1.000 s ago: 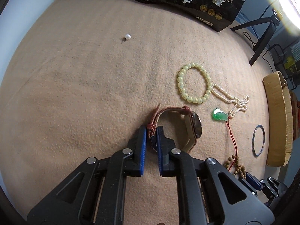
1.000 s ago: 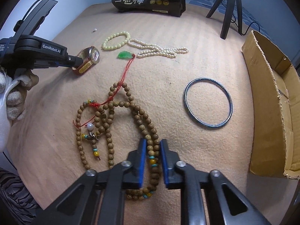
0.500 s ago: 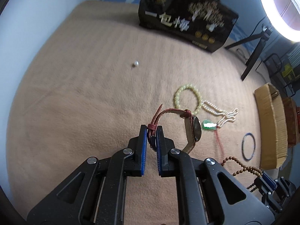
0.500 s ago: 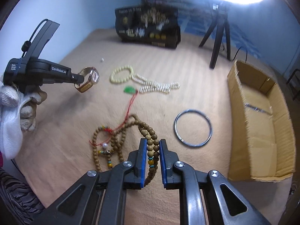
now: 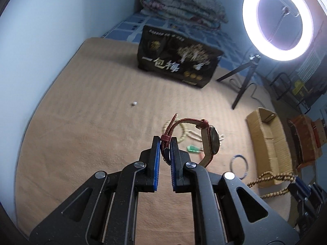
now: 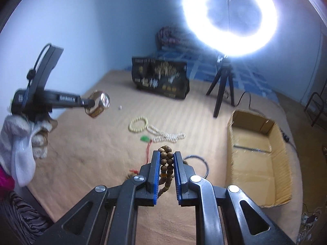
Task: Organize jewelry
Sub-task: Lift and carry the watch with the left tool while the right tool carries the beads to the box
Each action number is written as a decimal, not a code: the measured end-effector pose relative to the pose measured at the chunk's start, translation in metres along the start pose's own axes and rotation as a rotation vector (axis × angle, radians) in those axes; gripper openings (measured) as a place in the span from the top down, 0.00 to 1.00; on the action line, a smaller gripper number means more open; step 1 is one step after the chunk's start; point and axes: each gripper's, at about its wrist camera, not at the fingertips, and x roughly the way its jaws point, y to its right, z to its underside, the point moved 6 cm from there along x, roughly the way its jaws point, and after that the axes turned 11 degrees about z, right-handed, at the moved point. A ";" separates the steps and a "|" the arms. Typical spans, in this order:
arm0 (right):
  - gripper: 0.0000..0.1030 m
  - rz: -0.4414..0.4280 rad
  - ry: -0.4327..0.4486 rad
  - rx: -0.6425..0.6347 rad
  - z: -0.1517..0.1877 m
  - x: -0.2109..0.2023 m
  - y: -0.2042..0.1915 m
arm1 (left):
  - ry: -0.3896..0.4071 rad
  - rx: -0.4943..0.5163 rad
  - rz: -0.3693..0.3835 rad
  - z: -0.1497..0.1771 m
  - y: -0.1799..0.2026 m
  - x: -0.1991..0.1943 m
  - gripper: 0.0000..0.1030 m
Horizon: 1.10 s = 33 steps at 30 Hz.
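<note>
My left gripper [image 5: 165,139] is shut on the red-brown strap of a wristwatch [image 5: 212,140], which hangs in the air above the tan blanket [image 5: 81,143]. From the right wrist view that watch [image 6: 101,103] is at the left, held by a gloved hand [image 6: 26,134]. My right gripper [image 6: 166,155] is shut on a wooden bead necklace [image 6: 166,163], lifted off the blanket; its strands [image 5: 269,180] trail at lower right in the left wrist view. On the blanket lie a pale bead bracelet [image 6: 139,124], a pearl strand [image 6: 169,135], a green pendant [image 6: 145,138] and a metal bangle [image 6: 199,163].
An open cardboard box [image 6: 257,153] stands on the right of the blanket. A black printed bag [image 6: 159,79] sits at the far end, beside a ring light [image 6: 231,16] on a tripod [image 6: 221,89]. A single small pearl [image 5: 134,103] lies apart at the left.
Both grippers have risen well above the blanket, carrying the watch and the wooden beads, and tilted up, so the room and ring light came into view.
</note>
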 end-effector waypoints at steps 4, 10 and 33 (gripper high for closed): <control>0.89 0.012 0.058 0.029 -0.014 -0.021 0.013 | 0.023 0.028 0.032 0.003 0.021 -0.011 0.93; 0.89 0.034 0.132 0.086 -0.031 -0.045 0.039 | 0.021 0.092 0.083 0.014 0.061 -0.014 0.93; 0.89 0.234 0.189 0.260 -0.047 -0.050 0.170 | -0.043 0.232 0.216 0.033 0.196 0.043 0.93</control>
